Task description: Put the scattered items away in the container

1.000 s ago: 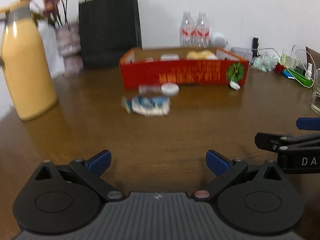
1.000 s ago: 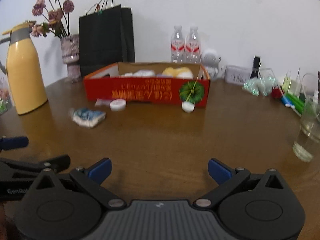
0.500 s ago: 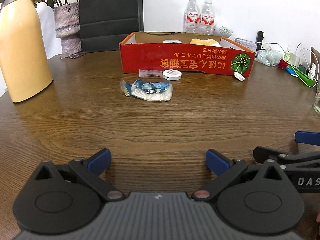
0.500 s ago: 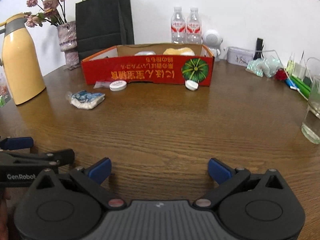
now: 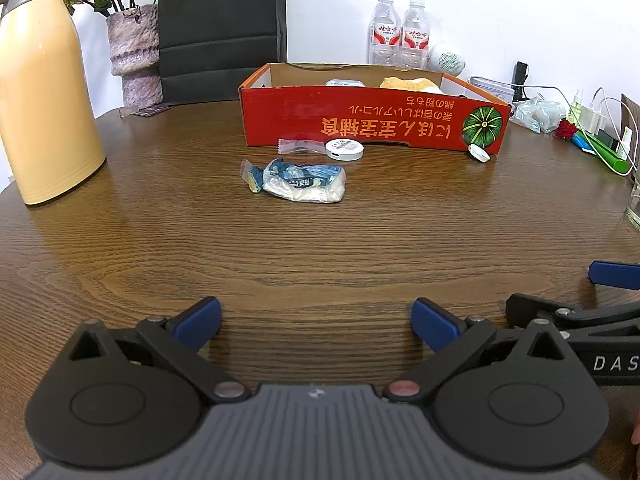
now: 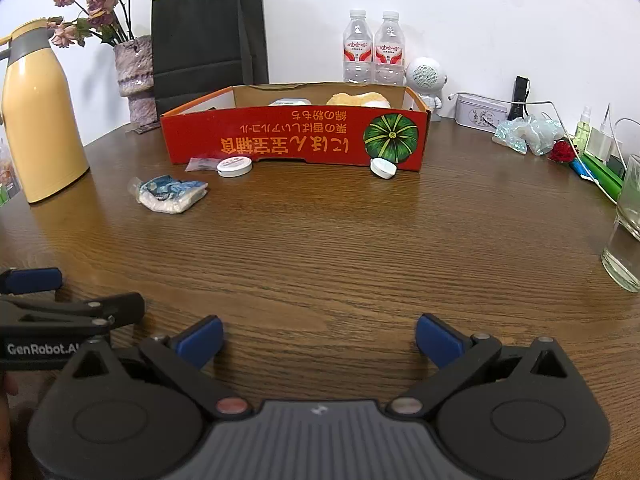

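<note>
A red cardboard box (image 5: 372,124) (image 6: 296,138) stands at the far middle of the brown table, holding a yellow bun and a white item. In front of it lie a blue-and-white snack packet (image 5: 296,180) (image 6: 170,194), a round white tin (image 5: 344,148) (image 6: 235,167), a small clear sachet (image 5: 298,146) (image 6: 200,164) and a white cap (image 5: 479,153) (image 6: 383,168). My left gripper (image 5: 316,320) is open and empty, low over the near table. My right gripper (image 6: 319,338) is open and empty too, beside the left one.
A yellow jug (image 5: 40,88) stands at the left, with a vase (image 5: 134,56) and a black paper bag (image 5: 222,28) behind. Two water bottles (image 5: 400,36) stand behind the box. A glass (image 6: 624,232) and cables sit at the right edge.
Both grippers have dropped lower and closer to the table, and the view has steadied. Nothing on the table has moved.
</note>
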The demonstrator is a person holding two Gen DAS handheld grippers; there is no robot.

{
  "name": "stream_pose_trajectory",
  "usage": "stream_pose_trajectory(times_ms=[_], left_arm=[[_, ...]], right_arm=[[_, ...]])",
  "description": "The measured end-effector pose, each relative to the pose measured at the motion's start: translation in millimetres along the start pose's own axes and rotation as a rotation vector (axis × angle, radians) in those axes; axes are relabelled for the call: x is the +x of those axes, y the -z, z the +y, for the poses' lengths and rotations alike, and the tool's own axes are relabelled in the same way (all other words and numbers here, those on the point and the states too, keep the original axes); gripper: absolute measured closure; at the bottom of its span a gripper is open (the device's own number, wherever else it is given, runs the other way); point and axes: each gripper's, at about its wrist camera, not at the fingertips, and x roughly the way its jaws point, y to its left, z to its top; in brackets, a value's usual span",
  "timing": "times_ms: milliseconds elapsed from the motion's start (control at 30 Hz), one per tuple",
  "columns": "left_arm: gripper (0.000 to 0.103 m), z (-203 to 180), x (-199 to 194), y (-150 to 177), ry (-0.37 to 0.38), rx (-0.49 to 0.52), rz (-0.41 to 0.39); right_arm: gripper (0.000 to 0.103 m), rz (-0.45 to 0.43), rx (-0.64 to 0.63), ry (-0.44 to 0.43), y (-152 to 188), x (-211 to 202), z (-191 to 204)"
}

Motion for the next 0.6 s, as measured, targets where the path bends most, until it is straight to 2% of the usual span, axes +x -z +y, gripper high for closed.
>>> stream_pose_trajectory(times_ms=[600], left_arm=[[0.0, -0.1, 0.3, -0.6, -0.002, 0.0, 0.0]], right_arm=[[0.0, 0.003, -0.006, 0.001, -0.3, 0.4, 0.4]])
